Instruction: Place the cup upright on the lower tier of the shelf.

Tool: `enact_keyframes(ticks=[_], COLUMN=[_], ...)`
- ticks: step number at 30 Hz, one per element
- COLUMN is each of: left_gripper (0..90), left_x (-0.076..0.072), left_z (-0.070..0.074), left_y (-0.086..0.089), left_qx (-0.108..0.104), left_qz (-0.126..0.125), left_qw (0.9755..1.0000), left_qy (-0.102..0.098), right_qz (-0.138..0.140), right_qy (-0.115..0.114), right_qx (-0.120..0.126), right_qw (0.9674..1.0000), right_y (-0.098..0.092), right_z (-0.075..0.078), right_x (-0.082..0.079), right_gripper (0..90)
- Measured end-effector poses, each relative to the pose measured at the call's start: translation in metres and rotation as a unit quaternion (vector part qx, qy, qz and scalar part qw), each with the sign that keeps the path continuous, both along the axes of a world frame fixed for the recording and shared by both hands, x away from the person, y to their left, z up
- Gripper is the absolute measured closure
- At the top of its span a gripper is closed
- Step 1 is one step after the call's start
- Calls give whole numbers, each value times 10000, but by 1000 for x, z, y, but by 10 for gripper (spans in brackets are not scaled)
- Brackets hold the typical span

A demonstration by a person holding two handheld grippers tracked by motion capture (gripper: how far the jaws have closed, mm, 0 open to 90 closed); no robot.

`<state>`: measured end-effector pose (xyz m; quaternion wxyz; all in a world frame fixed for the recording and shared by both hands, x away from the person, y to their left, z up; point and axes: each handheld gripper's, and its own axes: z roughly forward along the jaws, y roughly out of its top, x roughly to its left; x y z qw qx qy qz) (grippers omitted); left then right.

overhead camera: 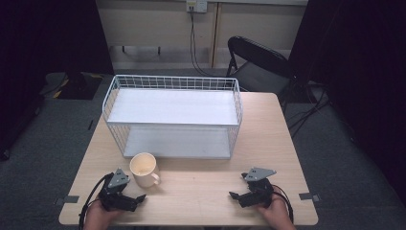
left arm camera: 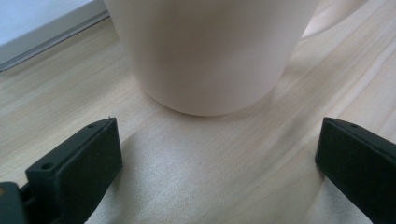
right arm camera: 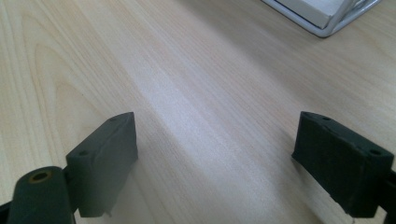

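A: Mug [overhead camera: 144,169] position: lower left of the high view, upright on the counter [overhead camera: 201,187], just in front of the wire shelf rack [overhead camera: 172,115], handle toward lower right.

B: I confirm. My left claw [overhead camera: 140,198] sits just below it, jaws wide apart, nothing between them; the mug fills the top of the left gripper view.

A: Right claw [overhead camera: 233,195]?

B: Lower right, jaws apart over bare counter.

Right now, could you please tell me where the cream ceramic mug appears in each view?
High view: the cream ceramic mug stands lower left, in front of the white wire rack.
Left gripper view: the mug sits top centre, just beyond the open left tongs.
Right gripper view: not in it.
Shared landmark: the pale wooden table.
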<state>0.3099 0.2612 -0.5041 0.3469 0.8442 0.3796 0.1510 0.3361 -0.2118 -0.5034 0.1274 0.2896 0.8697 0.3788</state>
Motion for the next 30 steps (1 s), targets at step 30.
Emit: enact_keyframes(ticks=[30], left_gripper=[207], left_x=[-7], left_z=[42], left_y=[1], left_qx=[-416], left_qz=[47], left_qw=[9989], left_qy=[-190], right_qz=[0], right_qy=[2], right_qx=[-2], right_qw=[10000], right_y=[0], right_z=[0], right_x=[0], right_gripper=[128])
